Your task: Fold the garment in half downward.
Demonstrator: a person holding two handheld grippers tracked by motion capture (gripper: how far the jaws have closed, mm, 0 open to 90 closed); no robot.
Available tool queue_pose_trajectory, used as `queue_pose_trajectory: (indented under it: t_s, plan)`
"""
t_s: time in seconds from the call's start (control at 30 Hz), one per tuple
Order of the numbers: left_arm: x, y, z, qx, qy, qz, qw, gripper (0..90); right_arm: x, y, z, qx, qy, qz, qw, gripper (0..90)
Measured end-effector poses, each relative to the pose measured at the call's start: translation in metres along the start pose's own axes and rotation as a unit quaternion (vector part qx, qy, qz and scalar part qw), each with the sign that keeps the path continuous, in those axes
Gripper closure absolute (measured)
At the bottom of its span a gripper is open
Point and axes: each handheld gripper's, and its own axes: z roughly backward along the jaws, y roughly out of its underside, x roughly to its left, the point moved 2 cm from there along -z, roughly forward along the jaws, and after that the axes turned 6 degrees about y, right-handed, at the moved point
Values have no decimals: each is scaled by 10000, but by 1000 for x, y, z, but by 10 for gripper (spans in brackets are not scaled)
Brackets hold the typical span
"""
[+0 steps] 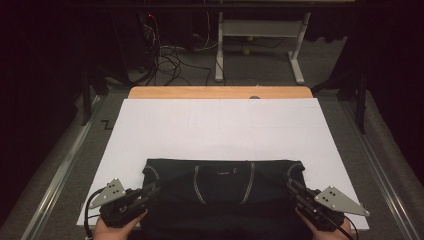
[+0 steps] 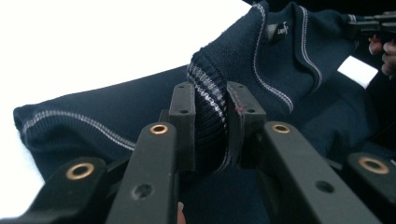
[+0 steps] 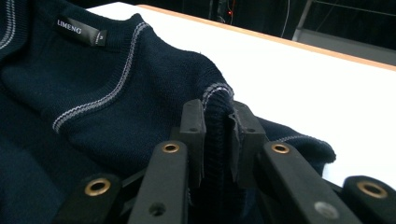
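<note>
- Clamped between the left gripper's [image 2: 210, 105] jaws: a ribbed, striped fold of the sweater [image 2: 280, 88], pads pressing on both sides.
- Clamped likewise in the right gripper [image 3: 217, 122]: a bunched ribbed edge of the same sweater, striped trim just above the pads.
- Beyond the left jaws: neckline with label, pale stitched lines curving round it; farther off, the other gripper at the opposite edge.
- Left of the right jaws: collar and label, dark knit spreading below.
- Between both grippers: sweater stretched flat on the white board [image 1: 220, 125], near its front edge.
- Past the board: a wooden table [image 1: 220, 92] edge.
</note>
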Motion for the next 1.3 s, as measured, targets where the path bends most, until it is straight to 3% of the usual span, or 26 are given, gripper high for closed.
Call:
queue_pose_trajectory:
  t_s: [0.17, 0.23, 0.47, 0.6, 0.8, 0.87, 0.9, 1.0, 1.07, 1.3]
  plan:
    - [7, 6, -5, 248, -53, 172, 9995, 708, 0, 4, 0, 131, -40, -19, 9999, 782]
    - [12, 10, -10, 458, -109, 260, 9986, 706, 1, 7, -3, 244, -58, -6, 9997, 782]
    - [25, 23, -28, 1068, -300, 465, 9927, 688, 2, 16, -16, 755, 24, 250, 9968, 779]
    - [32, 27, -35, 1233, -365, 600, 9899, 653, 1, 20, -22, 951, 33, 266, 9951, 774]
    - [35, 28, -37, 1219, -420, 631, 9896, 543, 0, 30, -33, 1411, -9, 339, 9894, 746]
    - [35, 27, -36, 1207, -399, 583, 9902, 456, 0, 32, -35, 1449, -44, 305, 9890, 691]
    - [35, 27, -35, 1200, -402, 577, 9903, 456, 0, 32, -35, 1449, -44, 305, 9890, 691]
    - [38, 25, -31, 1099, -394, 512, 9918, 409, -2, 30, -35, 1312, -70, 105, 9913, 583]
    - [41, 21, -28, 958, -471, 351, 9937, 365, -7, 23, -33, 1032, 12, -107, 9946, 519]
    - [52, 9, -18, 473, -679, 234, 9963, 341, -21, 16, -38, 860, 296, -287, 9954, 483]
